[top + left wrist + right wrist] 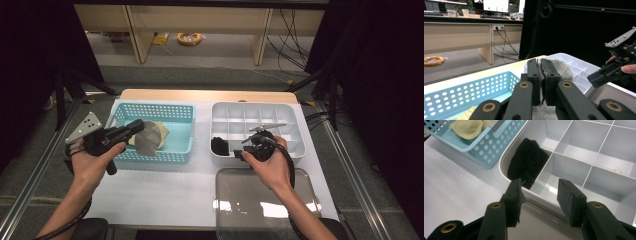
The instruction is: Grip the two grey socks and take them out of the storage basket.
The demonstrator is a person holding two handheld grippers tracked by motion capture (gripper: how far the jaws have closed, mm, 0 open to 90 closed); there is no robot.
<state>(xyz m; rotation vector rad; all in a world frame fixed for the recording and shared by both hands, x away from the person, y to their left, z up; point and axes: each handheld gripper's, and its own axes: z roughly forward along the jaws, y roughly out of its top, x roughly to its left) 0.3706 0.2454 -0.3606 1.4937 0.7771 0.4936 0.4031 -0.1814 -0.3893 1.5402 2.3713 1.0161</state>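
Observation:
My left gripper hovers over the blue basket, shut on a grey rolled cloth. In the left gripper view the jaws pinch that grey cloth, with the white divided box beyond it. My right gripper is at the near left corner of the white box, its jaws open and holding nothing. In the right gripper view the gripper stands just short of a black rolled cloth, which lies in the box's corner compartment.
A yellow cloth lies in the basket, also in the right gripper view. A clear lid lies on the white mat in front of the box. The box's other compartments look bare. The right gripper appears at the right of the left gripper view.

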